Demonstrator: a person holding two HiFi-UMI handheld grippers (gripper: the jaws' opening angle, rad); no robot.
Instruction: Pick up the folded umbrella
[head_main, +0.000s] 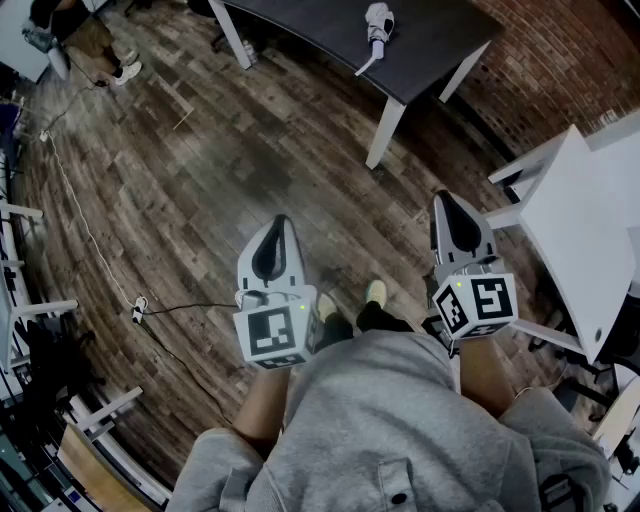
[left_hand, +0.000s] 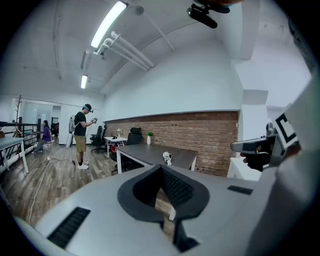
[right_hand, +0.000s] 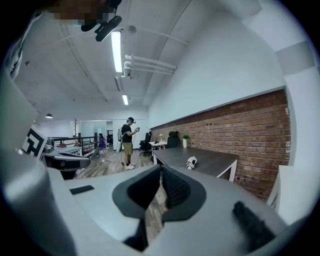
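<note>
**Figure: approach stage, before any contact.** The folded umbrella (head_main: 378, 25), a small white bundle, is lying on the dark table (head_main: 320, 22) at the upper centre of the head view. It is well apart from both tools and nothing is touching it.

The left gripper (head_main: 279, 226) and the right gripper (head_main: 447, 206) are being held side by side over the wooden floor (head_main: 200, 170) in the lower half of that view, both pointed toward the table. In the left gripper view the jaws are being kept together at the tips with nothing between them. The same is being shown in the right gripper view. No object is being carried by either tool.

In both gripper views the umbrella is appearing just above the jaw tips, far off on the tabletop.

*Step in hand:* by judgement, the table is being approached and the grasp is not yet begun.

*Next move:* the gap to the table is to be closed, one pair of jaws opened wide enough for the bundle, and the pads brought either side of it before closing.

*Containers:* only a small potted plant (right_hand: 185, 137) is being shown, on a far desk at mid-frame. No container is being used on the dark table.
</note>
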